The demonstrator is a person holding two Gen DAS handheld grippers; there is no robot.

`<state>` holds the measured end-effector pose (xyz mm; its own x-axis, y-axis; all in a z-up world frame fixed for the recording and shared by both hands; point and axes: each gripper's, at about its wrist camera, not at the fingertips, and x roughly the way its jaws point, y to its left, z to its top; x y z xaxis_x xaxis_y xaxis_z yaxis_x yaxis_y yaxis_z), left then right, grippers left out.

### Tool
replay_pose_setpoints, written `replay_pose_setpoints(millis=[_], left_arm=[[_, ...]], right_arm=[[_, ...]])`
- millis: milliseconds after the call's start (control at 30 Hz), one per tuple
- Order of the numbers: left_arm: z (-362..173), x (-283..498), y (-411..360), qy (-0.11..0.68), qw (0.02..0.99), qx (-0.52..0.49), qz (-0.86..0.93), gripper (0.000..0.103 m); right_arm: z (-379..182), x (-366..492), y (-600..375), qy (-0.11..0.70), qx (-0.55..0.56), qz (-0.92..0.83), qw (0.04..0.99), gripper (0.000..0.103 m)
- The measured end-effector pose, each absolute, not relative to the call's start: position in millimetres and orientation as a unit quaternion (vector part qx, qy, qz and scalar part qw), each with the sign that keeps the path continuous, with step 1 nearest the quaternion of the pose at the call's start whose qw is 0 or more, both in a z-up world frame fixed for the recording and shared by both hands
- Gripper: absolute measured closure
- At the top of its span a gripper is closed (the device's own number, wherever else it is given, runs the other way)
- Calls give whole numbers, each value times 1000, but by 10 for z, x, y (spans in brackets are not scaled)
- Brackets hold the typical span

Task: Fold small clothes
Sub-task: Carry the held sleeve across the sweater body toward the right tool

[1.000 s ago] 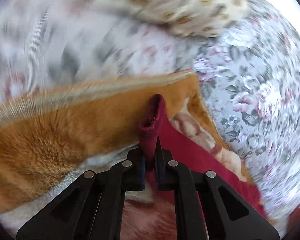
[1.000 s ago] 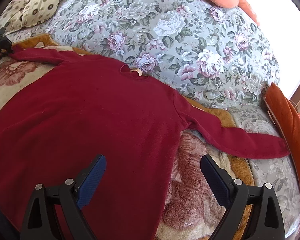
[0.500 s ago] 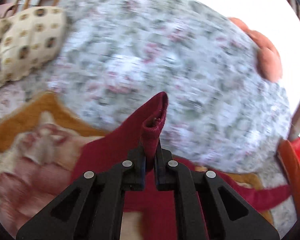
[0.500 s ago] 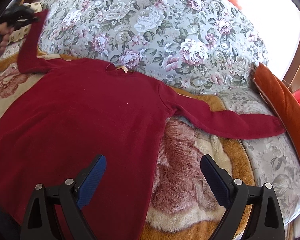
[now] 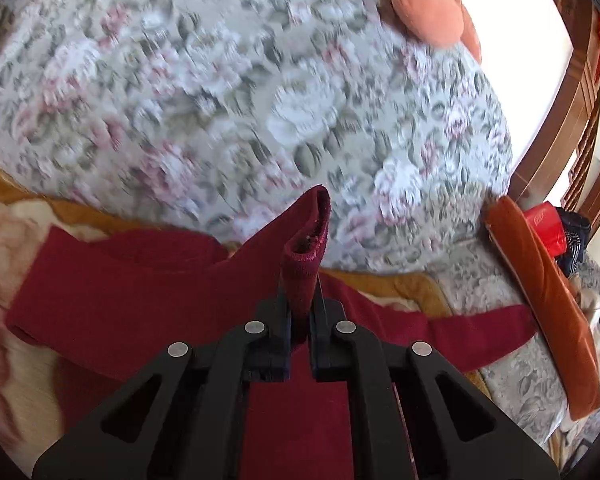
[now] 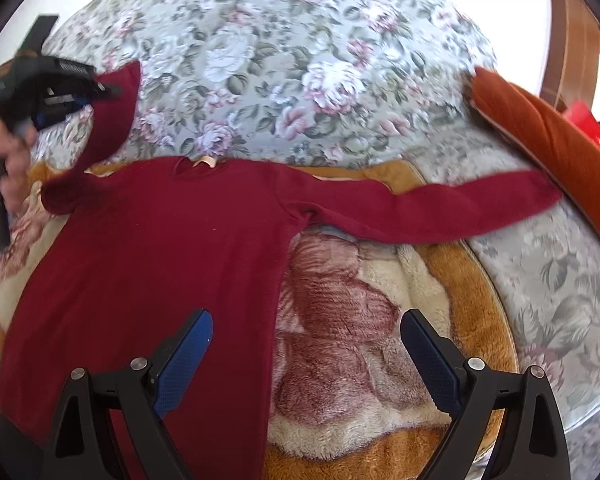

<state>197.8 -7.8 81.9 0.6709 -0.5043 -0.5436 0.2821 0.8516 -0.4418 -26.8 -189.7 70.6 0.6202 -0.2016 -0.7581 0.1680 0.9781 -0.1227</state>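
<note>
Sleeve cuff (image 5: 305, 264) carried rightward, pinched between left fingers (image 5: 281, 320) (lifted).

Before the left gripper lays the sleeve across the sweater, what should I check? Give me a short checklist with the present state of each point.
1. Left gripper is shut on the sleeve cuff: ok.
2. Sweater body lies flat on the blanket: ok.
3. Other sleeve is spread out straight: ok.
4. Right gripper is open and holds nothing: ok.
5. Lifted sleeve is free of twist: cannot tell, blurred.
</note>
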Motion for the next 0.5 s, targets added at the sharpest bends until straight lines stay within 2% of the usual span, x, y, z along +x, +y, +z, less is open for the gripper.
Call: replay_pose_setpoints(millis=[267, 433, 500], left_arm=[[216, 2202, -878, 391, 878, -170, -218, 99], [38, 2352, -1166, 409, 875, -162, -204, 98], [-29, 2387, -1256, 422, 868, -159, -209, 93]], right_arm=[[690, -287, -1981, 424, -19, -109, 899, 8], [664, -266, -1979, 426, -22, -107, 898, 8], [652, -259, -1958, 427, -27, -106, 898, 8]])
